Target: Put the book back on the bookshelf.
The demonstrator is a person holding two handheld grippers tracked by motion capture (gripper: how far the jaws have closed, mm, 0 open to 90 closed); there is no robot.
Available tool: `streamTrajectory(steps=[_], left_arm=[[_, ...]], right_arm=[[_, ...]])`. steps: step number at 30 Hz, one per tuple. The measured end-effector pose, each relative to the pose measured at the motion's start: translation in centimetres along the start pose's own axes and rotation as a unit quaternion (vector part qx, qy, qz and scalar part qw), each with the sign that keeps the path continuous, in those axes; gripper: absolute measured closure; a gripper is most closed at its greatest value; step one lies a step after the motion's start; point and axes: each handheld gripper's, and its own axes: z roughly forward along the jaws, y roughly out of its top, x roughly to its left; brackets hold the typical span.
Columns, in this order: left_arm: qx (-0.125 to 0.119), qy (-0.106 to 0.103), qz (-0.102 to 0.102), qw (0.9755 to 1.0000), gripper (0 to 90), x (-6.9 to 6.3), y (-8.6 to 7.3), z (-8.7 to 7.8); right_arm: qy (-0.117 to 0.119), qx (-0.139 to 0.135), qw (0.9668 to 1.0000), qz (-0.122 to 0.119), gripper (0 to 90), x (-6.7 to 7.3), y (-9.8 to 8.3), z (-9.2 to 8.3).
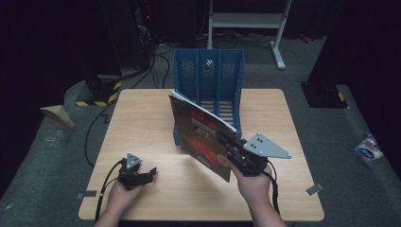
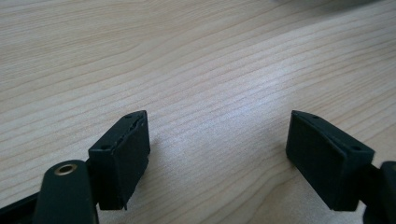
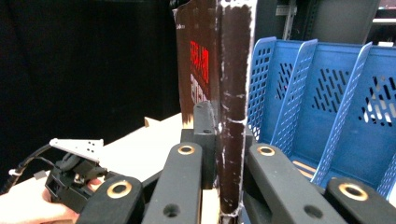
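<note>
A dark book with a red-lettered cover [image 1: 202,137] is held upright and tilted above the table, just in front of the blue file rack [image 1: 208,75]. My right gripper [image 1: 230,145] is shut on the book's lower spine edge. In the right gripper view the worn spine [image 3: 232,102] rises between the two pads, with the rack's blue dividers [image 3: 322,102] just behind and to the right. My left gripper [image 1: 150,173] rests low on the table at the front left, its jaws open over bare wood [image 2: 219,140], with nothing between them.
The wooden table [image 1: 142,123] carries the rack at its far middle. A white metal stand [image 1: 246,21] and cables lie on the floor beyond. A white packet [image 1: 370,147] lies on the floor at right, and a yellow-black block [image 1: 97,97] at left.
</note>
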Motion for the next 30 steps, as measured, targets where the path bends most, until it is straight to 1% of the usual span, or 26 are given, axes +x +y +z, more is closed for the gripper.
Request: streamTrajectory(steps=[3,9,20,21,23,24,29,30], left_arm=[[0.0,0.0,0.0,1.0,21.9,0.0,0.0,0.0],[0.0,0.0,0.002,1.0,21.8,0.0,0.0,0.0],[0.0,0.0,0.001,1.0,21.8,0.0,0.0,0.0],[0.0,0.0,0.001,1.0,21.8,0.0,0.0,0.0],[0.0,0.0,0.001,1.0,21.8,0.0,0.0,0.0],[0.0,0.0,0.002,1.0,21.8,0.0,0.0,0.0],[-0.001,0.0,0.0,1.0,21.8,0.0,0.0,0.0],[0.0,0.0,0.001,1.0,21.8,0.0,0.0,0.0]], right_arm=[[-0.002,-0.008,1.0,0.005,86.7,-0.1,0.6,-0.5],[-0.006,-0.016,0.9998,0.004,86.6,-0.3,1.5,-1.1],[-0.022,-0.032,0.9992,0.004,86.7,-1.3,2.9,-2.1],[-0.026,-0.035,0.999,0.003,86.7,-1.5,3.3,-2.4],[-0.026,-0.036,0.999,0.005,86.7,-1.6,3.4,-2.5],[-0.027,-0.038,0.9989,0.008,86.6,-1.9,3.7,-2.7],[-0.032,-0.042,0.9986,0.008,86.6,-2.4,4.2,-3.0],[-0.036,-0.045,0.9983,0.008,86.7,-2.6,4.5,-3.3]])
